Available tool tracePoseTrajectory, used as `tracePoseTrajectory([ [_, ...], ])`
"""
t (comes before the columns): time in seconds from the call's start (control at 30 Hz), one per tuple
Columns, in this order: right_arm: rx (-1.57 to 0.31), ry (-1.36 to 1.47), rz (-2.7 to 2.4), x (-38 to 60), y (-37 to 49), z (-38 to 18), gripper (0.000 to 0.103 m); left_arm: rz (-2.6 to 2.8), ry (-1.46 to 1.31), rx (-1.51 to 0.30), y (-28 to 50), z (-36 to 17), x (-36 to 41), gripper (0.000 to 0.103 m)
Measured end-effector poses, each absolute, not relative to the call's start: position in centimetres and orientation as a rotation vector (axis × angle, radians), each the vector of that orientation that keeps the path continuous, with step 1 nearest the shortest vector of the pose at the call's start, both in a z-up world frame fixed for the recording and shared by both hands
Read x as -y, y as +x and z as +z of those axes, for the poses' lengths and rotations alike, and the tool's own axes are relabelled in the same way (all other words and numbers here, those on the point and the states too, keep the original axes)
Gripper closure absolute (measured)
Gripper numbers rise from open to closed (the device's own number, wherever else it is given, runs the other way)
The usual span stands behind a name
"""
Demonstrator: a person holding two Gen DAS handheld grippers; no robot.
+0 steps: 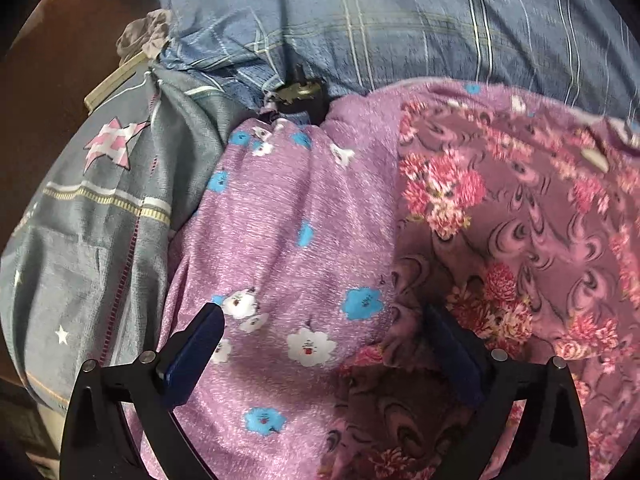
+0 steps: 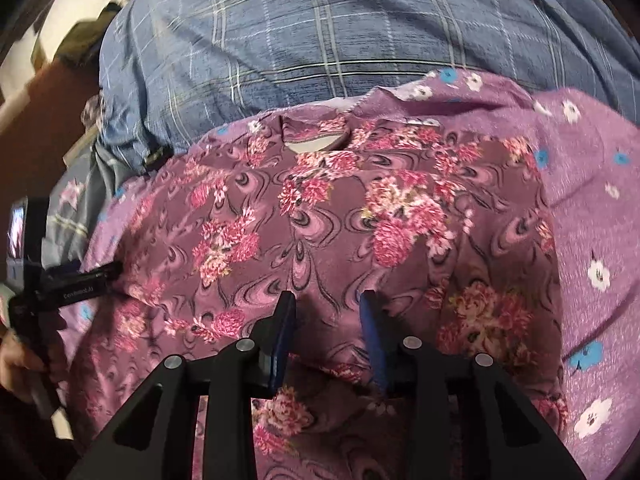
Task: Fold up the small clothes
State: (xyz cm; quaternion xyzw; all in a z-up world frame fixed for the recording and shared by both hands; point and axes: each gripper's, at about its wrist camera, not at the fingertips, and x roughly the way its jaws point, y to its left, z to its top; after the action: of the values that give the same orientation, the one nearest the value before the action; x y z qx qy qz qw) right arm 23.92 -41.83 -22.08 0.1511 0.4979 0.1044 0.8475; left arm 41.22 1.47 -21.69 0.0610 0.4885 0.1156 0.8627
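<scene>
Floral garment (image 2: 320, 216), plum with pink blossoms and swirls, lies spread on a lilac blanket (image 2: 592, 208) printed with blue and white flowers. Its neckline, with a pale label showing inside, points toward a blue plaid pillow (image 2: 312, 36) at the far side. The bedding is soft and uneven, and brown furniture shows at the left edge of both views.

Left gripper (image 1: 320, 344) stands with its jaws wide apart at the garment's left border. Its left finger is over the lilac blanket (image 1: 280, 208) and its right finger over the floral garment (image 1: 520, 208). Whether either pad touches the cloth cannot be told; nothing is held between them.

Right gripper (image 2: 326, 320) sits low over the garment's near middle, the jaws set a narrow gap apart with printed cloth visible between them. Whether cloth is pinched there cannot be told.

The left wrist view alone shows a grey quilt (image 1: 92, 208) with a pink star beside the blanket, a small dark metal object (image 1: 298, 92) where blanket meets blue plaid pillow (image 1: 380, 24), and crumpled grey cloth (image 1: 144, 36) at the pillow's corner. The right wrist view alone shows the neckline and, at its left edge, the left gripper (image 2: 102, 274) from the side, with a hand (image 2: 16, 364) partly visible on its handle.
</scene>
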Motion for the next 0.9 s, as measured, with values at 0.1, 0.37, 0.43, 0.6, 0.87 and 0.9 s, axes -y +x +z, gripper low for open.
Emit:
tracePoseTrajectory([
  [0.1, -1.027, 0.353, 0.222, 43.0, 22.9, -21.6, 0.068, 0.238, 0.096, -0.972, 39.8, -20.4, -3.4, 0.004],
  [0.37, -0.93, 0.403, 0.202, 46.4, 17.3, -19.2, 0.061, 0.334, 0.095, -0.913, 30.6, -19.6, -7.8, 0.004],
  [0.43, -0.913, 0.439, 0.225, 47.0, 14.8, -18.8, 0.055, 0.328, 0.065, -0.933, 27.7, -19.9, -8.6, 0.004],
  [0.6, -0.949, 0.461, 0.271, 46.9, 8.9, -18.6, 0.046, 0.291, 0.027, -0.983, 19.9, -20.4, -8.9, 0.004],
  [0.87, -1.035, 0.4, 0.343, 45.7, 0.8, -17.5, 0.041, 0.198, 0.159, -1.022, 11.4, -20.0, -4.7, 0.004],
  [0.9, -1.047, 0.399, 0.349, 45.7, 0.1, -17.5, 0.04, 0.188, 0.168, -1.037, 10.7, -20.3, -4.1, 0.004],
])
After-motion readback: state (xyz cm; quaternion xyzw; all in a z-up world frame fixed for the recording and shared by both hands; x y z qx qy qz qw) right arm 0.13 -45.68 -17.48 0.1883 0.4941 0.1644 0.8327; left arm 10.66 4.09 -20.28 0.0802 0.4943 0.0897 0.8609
